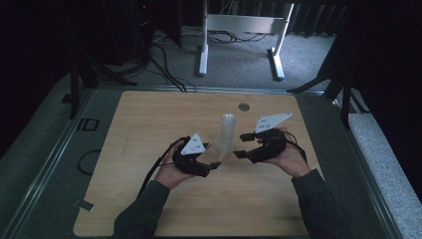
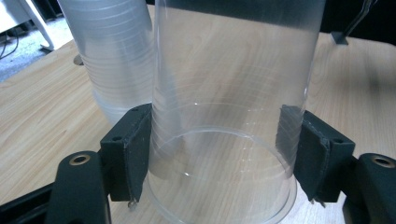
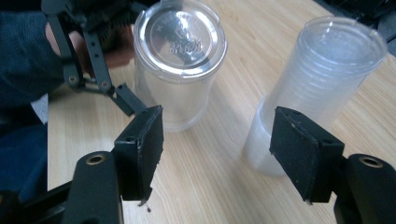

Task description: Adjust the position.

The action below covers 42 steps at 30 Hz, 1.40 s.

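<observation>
Clear plastic cup (image 2: 224, 121) standing upside down on the wooden table (image 1: 149, 129), clamped by the left gripper (image 2: 219, 154).

Its two jaws press the cup's sides (near the rim, low down). Right gripper (image 3: 217, 154) hangs open, holding nothing, just before the stack of cups (image 3: 317, 88), which stands close beside the single cup.

High view looks down over my table (image 1: 149, 199); my two gripper views sit close, sharing the cup stack (image 2: 116, 60) (image 3: 317, 79).
</observation>
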Available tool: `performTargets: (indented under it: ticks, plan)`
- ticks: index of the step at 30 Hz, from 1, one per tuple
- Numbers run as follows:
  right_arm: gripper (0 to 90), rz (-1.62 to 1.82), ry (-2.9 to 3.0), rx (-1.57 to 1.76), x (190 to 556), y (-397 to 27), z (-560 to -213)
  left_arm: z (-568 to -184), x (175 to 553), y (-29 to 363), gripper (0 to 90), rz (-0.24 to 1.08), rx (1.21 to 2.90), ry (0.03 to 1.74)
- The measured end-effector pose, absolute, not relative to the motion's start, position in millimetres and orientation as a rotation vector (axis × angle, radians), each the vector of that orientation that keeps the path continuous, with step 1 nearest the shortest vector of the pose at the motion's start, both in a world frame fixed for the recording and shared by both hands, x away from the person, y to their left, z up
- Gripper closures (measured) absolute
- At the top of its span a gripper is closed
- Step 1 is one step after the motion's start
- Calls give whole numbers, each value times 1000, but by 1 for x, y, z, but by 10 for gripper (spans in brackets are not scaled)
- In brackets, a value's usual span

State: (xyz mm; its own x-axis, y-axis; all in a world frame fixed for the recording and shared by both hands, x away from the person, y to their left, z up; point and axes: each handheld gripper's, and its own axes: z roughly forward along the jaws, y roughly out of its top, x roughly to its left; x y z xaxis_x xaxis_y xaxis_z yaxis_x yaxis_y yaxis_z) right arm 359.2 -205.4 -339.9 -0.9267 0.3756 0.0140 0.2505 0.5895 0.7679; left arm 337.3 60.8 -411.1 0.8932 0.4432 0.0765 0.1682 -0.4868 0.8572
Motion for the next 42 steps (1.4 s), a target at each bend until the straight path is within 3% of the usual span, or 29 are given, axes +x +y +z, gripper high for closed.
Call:
performTargets:
  ticks: [32,42]
  plan:
    - [349,920,2828,407,358,-193,-335,-408,340,53,293,461,2298,365]
    - [349,842,2866,382,359,-188,-334,-410,342,49,293,433,2361,333]
